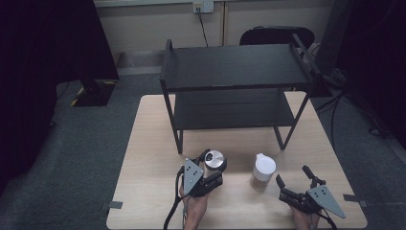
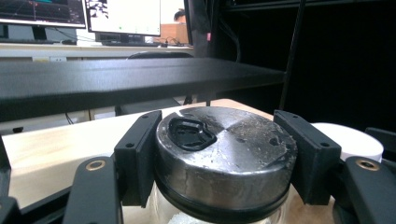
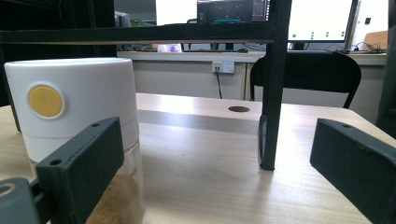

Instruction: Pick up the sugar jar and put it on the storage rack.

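High view: the left gripper (image 1: 213, 165) is closing its jaws round the metal-lidded jar (image 1: 214, 159), which is standing upright on the near-centre of the table (image 1: 148, 163), just in front of the black shelf rack (image 1: 234, 81). The white-lidded jar (image 1: 263, 171) is standing just to the right of it, apart from it, its long axis vertical. The right gripper (image 1: 294, 179) is resting near the table's near right corner, jaws spread and empty, with the white-lidded jar lying to their left and slightly farther off. The person's hands are coming in from the near edge.

Left gripper view: the jaws are pinching the metal-lidded jar (image 2: 226, 158) at its lid, one pad on each side; a black flip tab is sitting on top. The rack's lower shelf (image 2: 140, 77) is hanging just beyond and above. The white-lidded jar (image 2: 352, 140) is peeking in at the right.

Right gripper view: the jaws are standing wide apart, holding nothing. The white-lidded jar (image 3: 77, 107) is sitting at the left, beside the left jaw rather than between the two, with brown contents at its base; a rack leg (image 3: 273, 88) is standing beyond. Judged from this, the right gripper is the nearer hand for this jar and would need to shift left to bracket it
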A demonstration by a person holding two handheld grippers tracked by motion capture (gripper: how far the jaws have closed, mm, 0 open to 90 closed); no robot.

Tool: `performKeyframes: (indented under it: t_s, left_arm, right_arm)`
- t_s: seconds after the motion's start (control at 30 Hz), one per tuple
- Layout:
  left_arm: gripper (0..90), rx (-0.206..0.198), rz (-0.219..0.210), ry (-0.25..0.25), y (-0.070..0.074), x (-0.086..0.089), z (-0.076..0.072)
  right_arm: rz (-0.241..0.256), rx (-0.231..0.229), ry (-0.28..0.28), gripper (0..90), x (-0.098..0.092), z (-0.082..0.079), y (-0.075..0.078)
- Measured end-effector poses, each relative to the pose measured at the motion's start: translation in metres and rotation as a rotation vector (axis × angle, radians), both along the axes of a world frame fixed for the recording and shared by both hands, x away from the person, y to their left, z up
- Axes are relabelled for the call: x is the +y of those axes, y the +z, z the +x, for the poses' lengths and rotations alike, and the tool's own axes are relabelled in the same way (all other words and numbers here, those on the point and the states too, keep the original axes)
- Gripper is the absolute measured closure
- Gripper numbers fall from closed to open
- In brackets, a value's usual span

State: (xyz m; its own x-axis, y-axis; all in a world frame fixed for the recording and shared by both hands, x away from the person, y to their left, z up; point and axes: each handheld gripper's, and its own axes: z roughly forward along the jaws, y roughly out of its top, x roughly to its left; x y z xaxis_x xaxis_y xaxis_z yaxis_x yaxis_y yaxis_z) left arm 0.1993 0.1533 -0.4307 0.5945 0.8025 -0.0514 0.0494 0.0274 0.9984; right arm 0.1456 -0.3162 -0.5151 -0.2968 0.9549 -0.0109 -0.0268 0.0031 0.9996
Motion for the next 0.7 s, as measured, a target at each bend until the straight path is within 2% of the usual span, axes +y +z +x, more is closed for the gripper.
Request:
performKeyframes:
  t_s: [0.13,0.27,0.37,0.63,0.7]
  left_arm:
    - [35.4,-0.010,-0.006,-0.016,0.009,0.004,0.003]
    - [35.4,-0.016,-0.031,-0.019,0.019,0.010,0.009]
    - [35.3,-0.035,-0.036,-0.016,0.028,0.013,0.013]
    - [35.4,-0.068,-0.022,-0.030,0.054,0.021,0.020]
    - [35.4,-0.081,-0.007,-0.031,0.059,0.020,0.021]
  right_arm:
    - [0.000,0.000,0.000,1.5,0.000,0.000,0.000]
    - [0.000,0.000,0.000,1.6,0.000,0.000,0.000]
    - [0.000,0.000,0.001,1.5,0.000,0.000,0.000]
    - [0.000,0.000,0.002,1.5,0.000,0.000,0.000]
    - [0.000,0.000,0.002,1.5,0.000,0.000,0.000]
